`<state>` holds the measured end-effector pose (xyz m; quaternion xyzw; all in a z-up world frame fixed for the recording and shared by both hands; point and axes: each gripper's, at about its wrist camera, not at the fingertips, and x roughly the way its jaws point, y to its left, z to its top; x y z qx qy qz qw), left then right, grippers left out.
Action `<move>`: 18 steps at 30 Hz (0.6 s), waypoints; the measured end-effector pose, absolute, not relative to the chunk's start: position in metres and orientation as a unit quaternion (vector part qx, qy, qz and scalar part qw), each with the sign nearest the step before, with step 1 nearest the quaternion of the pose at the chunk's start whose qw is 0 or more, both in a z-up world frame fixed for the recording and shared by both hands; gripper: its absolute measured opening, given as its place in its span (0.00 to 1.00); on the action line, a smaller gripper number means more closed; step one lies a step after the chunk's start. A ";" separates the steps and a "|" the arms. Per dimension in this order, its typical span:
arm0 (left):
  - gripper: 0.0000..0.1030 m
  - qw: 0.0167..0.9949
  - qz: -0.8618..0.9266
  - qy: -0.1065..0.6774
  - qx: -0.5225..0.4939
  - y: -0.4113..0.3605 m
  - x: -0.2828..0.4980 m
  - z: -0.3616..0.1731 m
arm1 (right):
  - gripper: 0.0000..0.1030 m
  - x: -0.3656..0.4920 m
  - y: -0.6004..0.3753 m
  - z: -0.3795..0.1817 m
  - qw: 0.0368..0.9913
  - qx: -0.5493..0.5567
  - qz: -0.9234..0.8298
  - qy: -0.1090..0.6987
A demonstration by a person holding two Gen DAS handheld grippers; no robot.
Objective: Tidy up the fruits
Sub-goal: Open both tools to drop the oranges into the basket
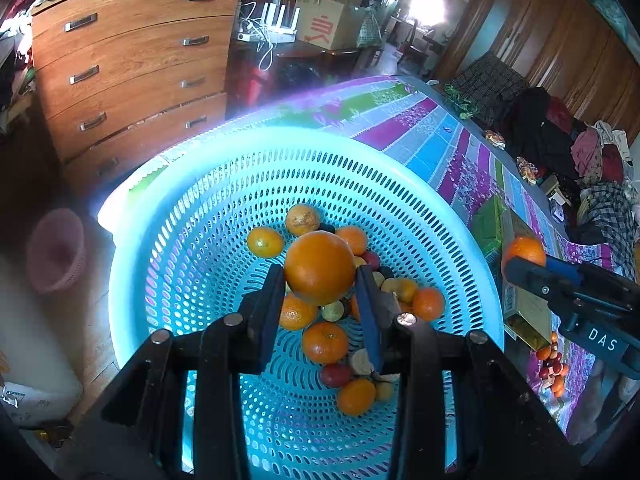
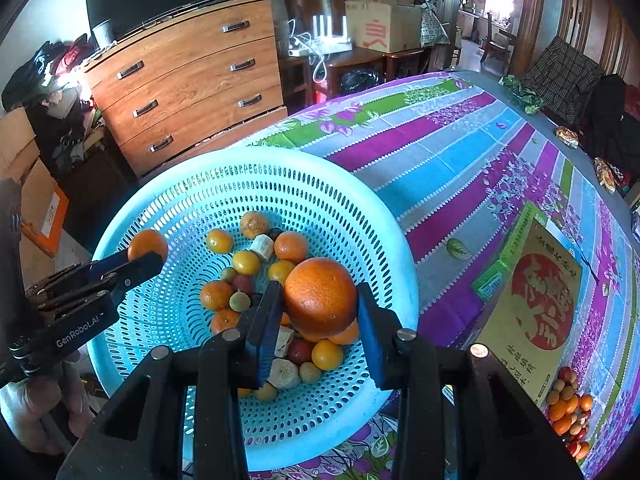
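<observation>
Landmark: round perforated turquoise plastic basket (image 2: 372, 232) on the striped floral tablecloth (image 2: 460, 152); all places given from it.
Far left, off the basket: wooden chest of drawers (image 1: 132, 64) behind; pink basket (image 1: 56, 250) low on the floor side.
Left gripper (image 1: 320, 280): clamped on a smooth round orange (image 1: 319, 267), pads squeezing both flanks; hangs above the basket's middle, over the heap.
Heap in the basket: small mandarins, red and yellow-green small fruits (image 1: 326, 342), a few pale cut chunks; lying loose on the basket floor.
Right gripper (image 2: 320, 300): closed around a larger dimpled orange (image 2: 320, 295); poised over the basket's near right part, just inside the rim.
Right of the basket: flat yellow-and-green printed box (image 2: 532, 292); beyond it a small pile of mixed fruit (image 2: 568, 412) on the cloth, well apart from the basket.
Risk: both oranges are held only at their flanks; released from height, they'd likely bounce off the heap and scatter smaller fruit. Basket overhangs the table's edge, so a push on the rim could tip it.
Pose: both tools pitched steeply downward, side by side, the left seen from the right's camera with a hand (image 2: 28, 404) beneath.
</observation>
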<state>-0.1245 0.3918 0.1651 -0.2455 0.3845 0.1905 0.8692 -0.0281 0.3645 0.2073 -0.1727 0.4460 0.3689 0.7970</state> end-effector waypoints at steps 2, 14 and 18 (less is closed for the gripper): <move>0.35 0.869 0.190 0.386 -0.246 0.392 -0.124 0.164 | 0.39 -0.028 0.365 0.206 0.796 -0.173 0.370 0.447; 0.35 0.870 0.181 0.388 -0.244 0.389 -0.120 0.163 | 0.39 -0.027 0.365 0.200 0.795 -0.170 0.367 0.452; 0.35 0.870 0.181 0.388 -0.244 0.389 -0.120 0.163 | 0.39 -0.027 0.365 0.199 0.794 -0.170 0.367 0.453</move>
